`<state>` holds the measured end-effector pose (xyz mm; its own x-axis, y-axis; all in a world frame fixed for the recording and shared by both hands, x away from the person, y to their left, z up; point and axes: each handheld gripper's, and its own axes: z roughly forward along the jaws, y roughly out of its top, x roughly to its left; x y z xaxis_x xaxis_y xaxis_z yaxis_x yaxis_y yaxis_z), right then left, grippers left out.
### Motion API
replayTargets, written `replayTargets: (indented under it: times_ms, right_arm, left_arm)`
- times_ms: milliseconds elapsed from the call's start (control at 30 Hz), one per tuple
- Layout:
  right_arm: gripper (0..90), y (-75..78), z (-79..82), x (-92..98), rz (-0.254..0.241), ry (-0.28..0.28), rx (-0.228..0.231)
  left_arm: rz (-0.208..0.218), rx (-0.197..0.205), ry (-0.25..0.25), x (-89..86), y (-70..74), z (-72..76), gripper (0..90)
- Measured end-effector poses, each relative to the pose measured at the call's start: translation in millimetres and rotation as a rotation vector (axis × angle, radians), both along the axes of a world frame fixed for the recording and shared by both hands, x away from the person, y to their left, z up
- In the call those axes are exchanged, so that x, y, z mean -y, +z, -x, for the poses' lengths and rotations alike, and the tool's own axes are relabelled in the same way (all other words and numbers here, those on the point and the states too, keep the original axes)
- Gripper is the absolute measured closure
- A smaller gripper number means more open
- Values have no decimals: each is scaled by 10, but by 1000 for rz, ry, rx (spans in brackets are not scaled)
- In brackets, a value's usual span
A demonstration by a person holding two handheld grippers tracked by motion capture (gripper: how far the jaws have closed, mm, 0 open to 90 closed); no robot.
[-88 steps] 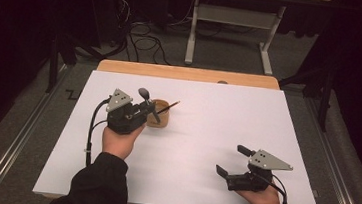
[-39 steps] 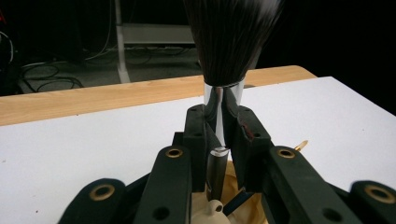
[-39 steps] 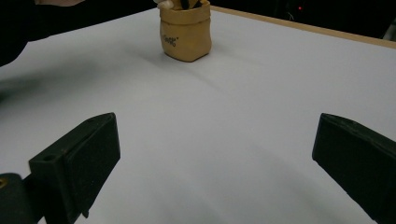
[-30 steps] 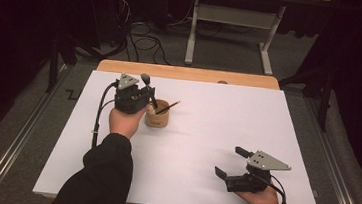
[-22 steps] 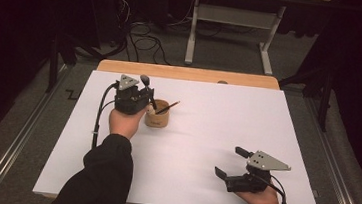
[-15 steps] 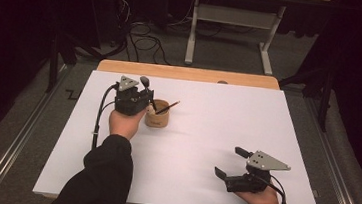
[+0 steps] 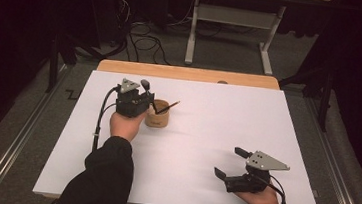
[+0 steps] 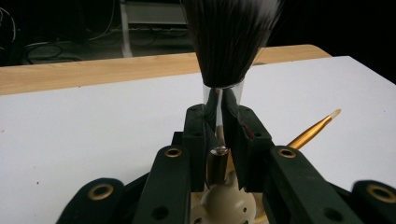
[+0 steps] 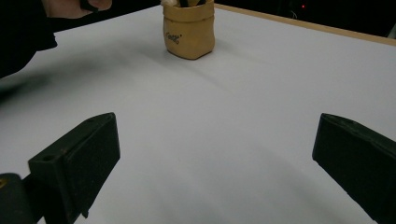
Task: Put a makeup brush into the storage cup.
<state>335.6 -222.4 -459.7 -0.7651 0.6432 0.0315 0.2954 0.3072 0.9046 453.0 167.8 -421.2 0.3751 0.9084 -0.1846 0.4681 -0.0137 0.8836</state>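
**Left gripper clamps a brush beside the pot; right gripper stands open**

High view. A white table [image 7: 199,149] carries a small tan pot [image 7: 157,118] toward its far left part. The left gripper [image 7: 145,98] is held just left of the pot, touching or nearly touching its rim; which of the two cannot be told from above. A dark brush [image 7: 145,84] rises out of its jaws, bristle head uppermost. A thin gold-handled brush [image 7: 167,106] leans out of the pot to the right. The right gripper [image 7: 229,163] sits near the table's front right corner, well apart from the pot, resting in a hand [image 7: 260,200]. A strip of bare wood [image 7: 186,73] runs along the table's far edge.

Left gripper view. The jaws are closed nearly together on the brush [image 8: 219,140], pinching its shiny narrow neck just under the dark bristles [image 8: 229,37]. The bristle tips are pale. Below the jaws a cream knob with holes [image 8: 229,203] shows. The gold-handled brush [image 8: 313,129] slants up to the right, over the white table [image 8: 70,140].

Right gripper view. The jaws stand wide apart with nothing between them, above bare table [image 9: 210,140]. The pot [image 9: 189,30] stands upright farther off, with dark lettering on its side. A sleeve [image 9: 23,32] enters at upper left.
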Motion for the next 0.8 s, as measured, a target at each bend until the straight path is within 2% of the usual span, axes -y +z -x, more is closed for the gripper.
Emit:
replayTargets:
  times_ms: [133, 167, 233, 333, 433, 633, 800]
  right_arm:
    - [13, -5, 0, -6, 6, 2, 2]
    - [13, -5, 2, -9, 6, 1, -1]
    - [13, -6, 7, -11, 5, -4, -10]
    - [13, -7, 6, -12, 6, -4, -10]
    - [13, -7, 5, -14, 9, -1, -5]
    - [13, -10, 2, -20, 9, 1, -5]
    - [13, -8, 7, -23, 9, 0, -5]
  left_arm:
    - [5, 3, -4, -1, -5, 4, 759]
    - [10, 9, -11, -3, -3, 6, 722]
    - [20, 13, -24, -5, 2, 6, 600]
    - [3, 1, 6, -8, -4, -3, 347]
    - [5, -16, 20, -32, -11, -7, 243]
    - [12, 1, 13, -51, 14, 21, 195]
    - [9, 7, 10, -46, 28, 39, 193]
